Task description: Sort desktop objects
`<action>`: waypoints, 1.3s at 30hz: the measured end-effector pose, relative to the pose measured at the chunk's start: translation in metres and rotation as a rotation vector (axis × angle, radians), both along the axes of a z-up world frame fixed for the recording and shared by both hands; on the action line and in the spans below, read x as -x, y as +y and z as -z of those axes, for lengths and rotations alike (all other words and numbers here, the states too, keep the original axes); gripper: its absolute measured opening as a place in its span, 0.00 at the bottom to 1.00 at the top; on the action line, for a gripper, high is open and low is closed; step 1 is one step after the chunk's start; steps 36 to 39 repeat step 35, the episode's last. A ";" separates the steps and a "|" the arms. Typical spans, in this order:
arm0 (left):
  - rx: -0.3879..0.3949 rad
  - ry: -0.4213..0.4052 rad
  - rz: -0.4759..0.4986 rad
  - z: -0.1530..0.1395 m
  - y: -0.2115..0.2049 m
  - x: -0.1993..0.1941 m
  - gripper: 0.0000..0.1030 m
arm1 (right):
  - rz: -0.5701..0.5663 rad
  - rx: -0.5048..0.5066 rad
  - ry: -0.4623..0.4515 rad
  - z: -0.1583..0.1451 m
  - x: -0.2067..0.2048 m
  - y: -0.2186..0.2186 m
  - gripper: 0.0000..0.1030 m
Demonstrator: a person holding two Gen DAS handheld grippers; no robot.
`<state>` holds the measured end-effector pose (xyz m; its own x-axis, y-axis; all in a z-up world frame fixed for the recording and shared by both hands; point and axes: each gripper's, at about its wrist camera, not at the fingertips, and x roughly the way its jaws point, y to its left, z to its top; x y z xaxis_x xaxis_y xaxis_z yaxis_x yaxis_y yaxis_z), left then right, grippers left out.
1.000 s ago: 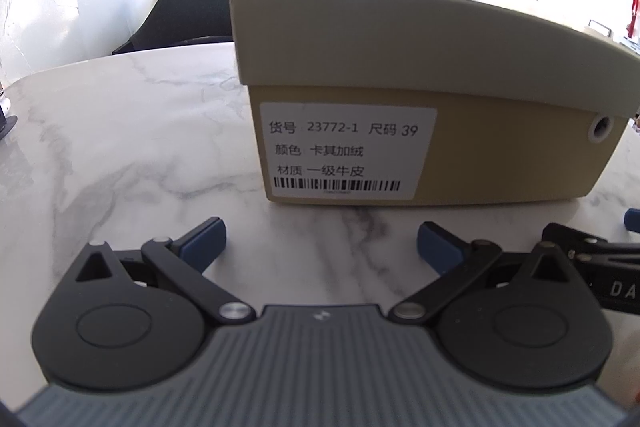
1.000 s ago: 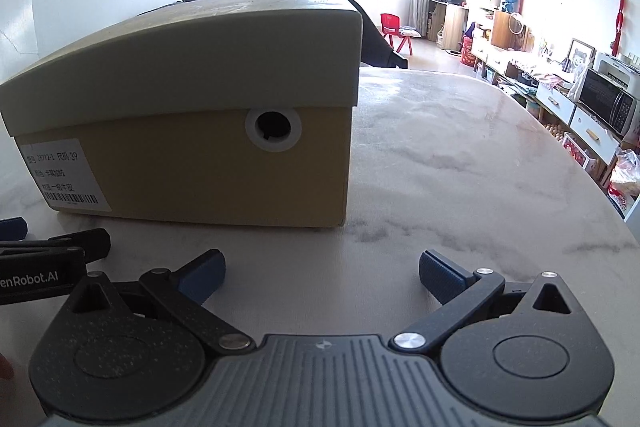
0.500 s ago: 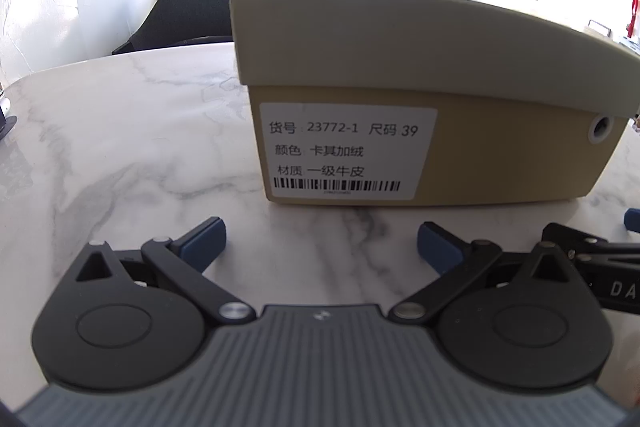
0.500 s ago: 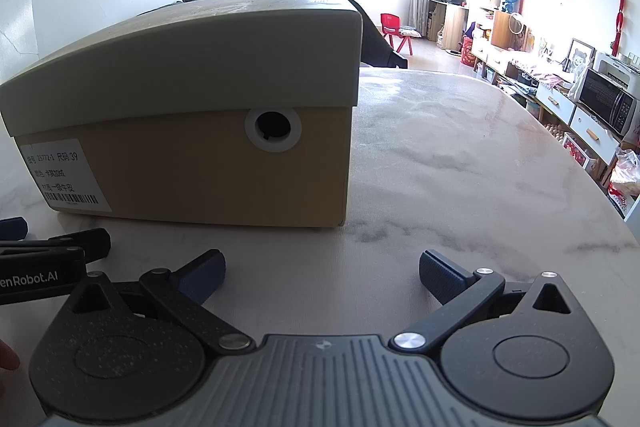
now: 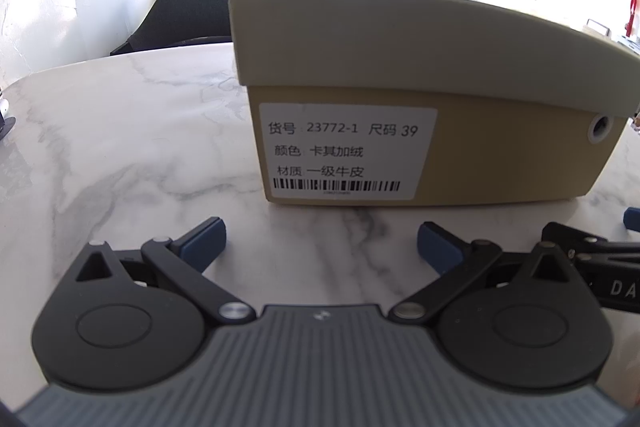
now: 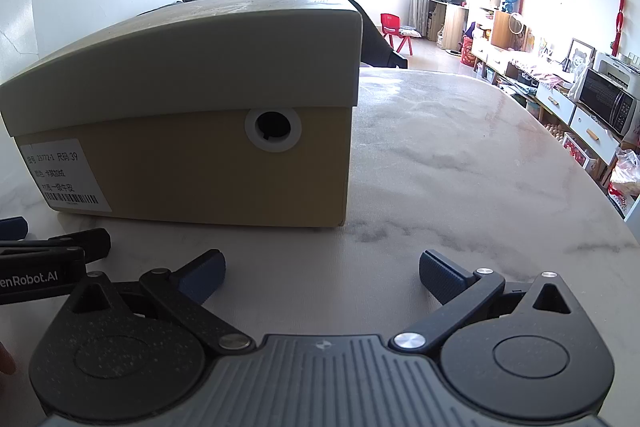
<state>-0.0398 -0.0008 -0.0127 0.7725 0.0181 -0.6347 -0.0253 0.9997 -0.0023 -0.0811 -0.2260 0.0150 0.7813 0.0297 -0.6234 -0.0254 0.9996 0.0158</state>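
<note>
Shoebox [image 5: 432, 99] dead ahead on marble tabletop [image 5: 120, 147], lid on, long axis running away from me. My left gripper [image 5: 320, 241] faces label corner; right gripper [image 6: 322, 269] faces opposite near corner — both spread wide, empty, about equally near.

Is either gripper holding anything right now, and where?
Nothing is held. Left gripper and right gripper are open, short of the shoebox.
</note>
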 end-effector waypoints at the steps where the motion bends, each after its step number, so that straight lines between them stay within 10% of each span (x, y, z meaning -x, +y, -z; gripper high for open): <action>1: 0.000 0.000 0.001 -0.001 0.001 0.000 1.00 | 0.000 0.000 0.000 0.000 0.000 0.000 1.00; 39: 0.001 0.000 0.005 -0.012 -0.018 -0.007 1.00 | 0.000 0.000 0.000 0.000 0.000 0.000 1.00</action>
